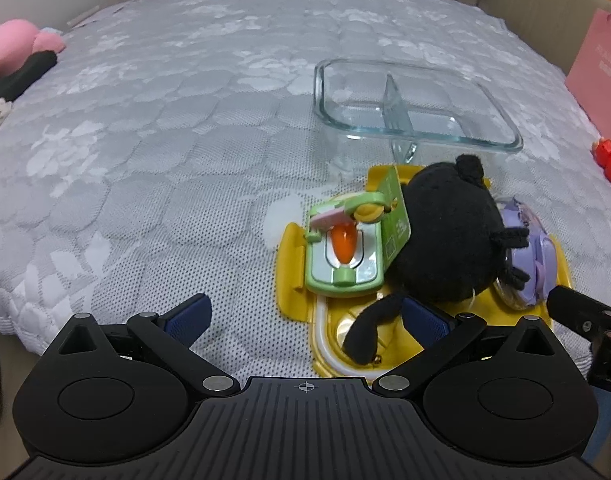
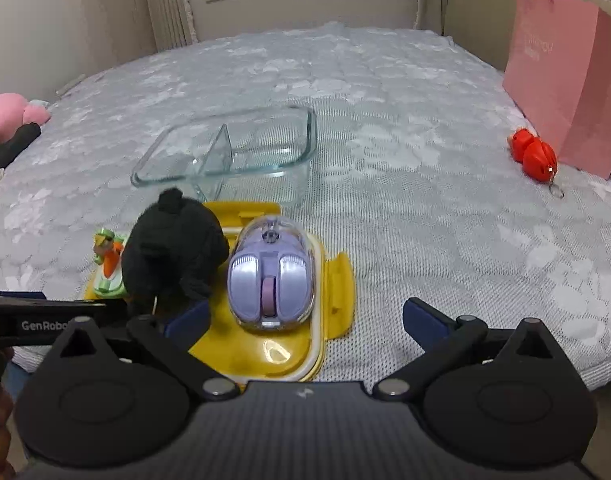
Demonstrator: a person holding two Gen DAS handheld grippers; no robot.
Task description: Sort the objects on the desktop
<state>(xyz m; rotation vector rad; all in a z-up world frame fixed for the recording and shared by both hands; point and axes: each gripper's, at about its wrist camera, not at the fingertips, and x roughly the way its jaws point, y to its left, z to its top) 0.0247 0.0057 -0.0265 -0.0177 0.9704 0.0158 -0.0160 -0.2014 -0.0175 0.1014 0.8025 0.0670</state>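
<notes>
Purple mouse [image 2: 270,276] just ahead of spread right claw [image 2: 305,316]

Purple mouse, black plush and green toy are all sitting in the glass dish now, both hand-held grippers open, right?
Not in the glass dish: the right wrist view shows the purple mouse, black plush and green toy on the yellow lid before it. Both grippers are open.

Black plush toy [image 1: 449,236] hides most of the purple mouse [image 1: 533,252] (left wrist view). Yellow lid [image 2: 337,280] largely covered. Pink bag [image 2: 569,92] cropped at the right edge.
</notes>
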